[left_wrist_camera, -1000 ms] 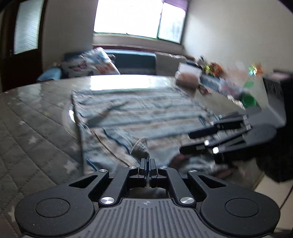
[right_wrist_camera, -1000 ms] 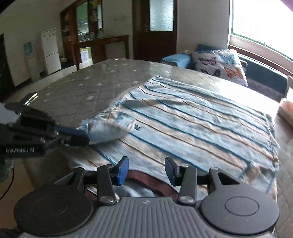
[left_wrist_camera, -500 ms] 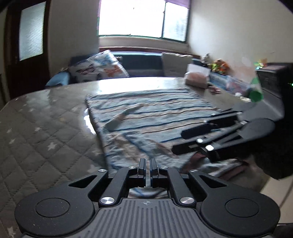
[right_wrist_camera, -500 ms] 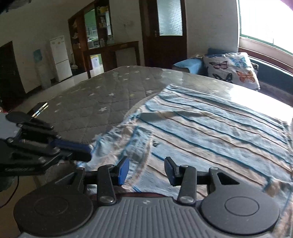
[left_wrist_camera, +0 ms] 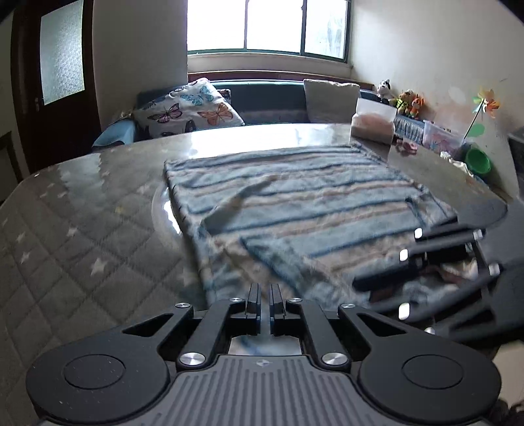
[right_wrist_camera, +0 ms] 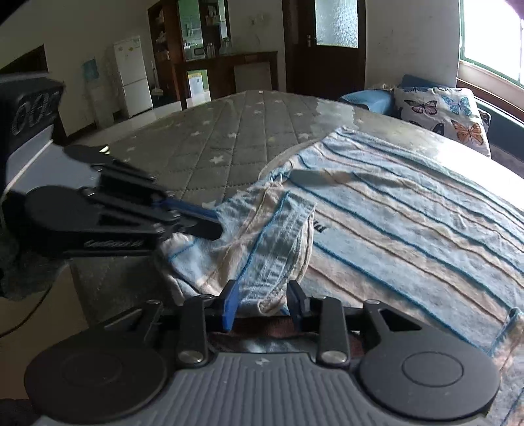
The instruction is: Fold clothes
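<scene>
Quilted star-patterned mattress [left_wrist_camera: 82,236]; striped garment [left_wrist_camera: 311,209] spread flat.

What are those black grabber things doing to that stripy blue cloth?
A person is folding the striped cloth on a quilted table. The left gripper is shut, pinching the cloth's near edge. The right gripper is closing around a bunched fold of the same edge.

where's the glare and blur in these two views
Left wrist view: blown-out window, its glare on the glossy quilted surface; right claw smeared by motion. Right wrist view: window overexposed, left claw slightly blurred; striped garment sharp.
</scene>
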{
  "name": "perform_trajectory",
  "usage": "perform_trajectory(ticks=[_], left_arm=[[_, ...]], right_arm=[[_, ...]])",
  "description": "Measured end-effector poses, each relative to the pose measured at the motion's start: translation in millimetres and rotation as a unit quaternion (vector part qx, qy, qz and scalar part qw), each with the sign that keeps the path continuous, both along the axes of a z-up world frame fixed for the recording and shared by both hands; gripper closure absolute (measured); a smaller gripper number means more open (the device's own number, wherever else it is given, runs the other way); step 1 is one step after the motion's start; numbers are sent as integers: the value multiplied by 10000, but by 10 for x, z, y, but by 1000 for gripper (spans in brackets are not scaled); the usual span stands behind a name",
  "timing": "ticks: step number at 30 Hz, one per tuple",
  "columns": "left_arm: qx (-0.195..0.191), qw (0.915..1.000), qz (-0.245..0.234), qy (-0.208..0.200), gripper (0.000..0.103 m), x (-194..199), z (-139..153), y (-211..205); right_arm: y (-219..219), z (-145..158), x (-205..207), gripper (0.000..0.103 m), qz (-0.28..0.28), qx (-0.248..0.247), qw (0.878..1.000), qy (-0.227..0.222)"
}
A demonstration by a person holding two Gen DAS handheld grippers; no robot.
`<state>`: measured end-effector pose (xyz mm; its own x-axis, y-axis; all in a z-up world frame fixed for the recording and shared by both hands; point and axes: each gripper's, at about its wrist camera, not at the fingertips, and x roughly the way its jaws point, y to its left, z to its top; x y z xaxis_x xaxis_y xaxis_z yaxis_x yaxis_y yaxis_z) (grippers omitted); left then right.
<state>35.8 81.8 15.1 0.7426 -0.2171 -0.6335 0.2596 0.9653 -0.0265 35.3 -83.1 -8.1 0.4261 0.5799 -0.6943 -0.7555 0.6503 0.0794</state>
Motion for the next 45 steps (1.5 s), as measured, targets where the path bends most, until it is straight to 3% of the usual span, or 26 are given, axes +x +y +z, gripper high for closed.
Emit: perform_trajectory(ticks=[10, 13, 18, 25, 32, 39, 45], left_arm=[[56, 9997, -146, 204, 97, 363, -160, -231], [71, 9996, -161, 202, 95, 332, -162, -225], [209, 9991, -312, 175, 78, 138, -110, -211], [467, 9973, -554, 155, 76, -180, -70, -237], [932, 9921, -839, 59, 66, -516, -30, -216], [1531, 9806, -1209, -164, 51, -778, -53, -234], [1926, 9701, -1439, -318, 46, -762, -157, -292]], right_arm=[[-247, 54, -43, 72, -251, 161, 9995, 53], [-527, 133, -63, 72, -601, 237, 9979, -4], [-1156, 197, -63, 71, -1475, 119, 9889, -114], [-1639, 30, -76, 72, -2079, -182, 9780, -48], [-1561, 24, -238, 71, -1597, -491, 9855, -284], [-1610, 126, -449, 53, -1025, -1071, 9874, -547], [-1634, 52, -405, 52, -856, -1424, 9842, -620]])
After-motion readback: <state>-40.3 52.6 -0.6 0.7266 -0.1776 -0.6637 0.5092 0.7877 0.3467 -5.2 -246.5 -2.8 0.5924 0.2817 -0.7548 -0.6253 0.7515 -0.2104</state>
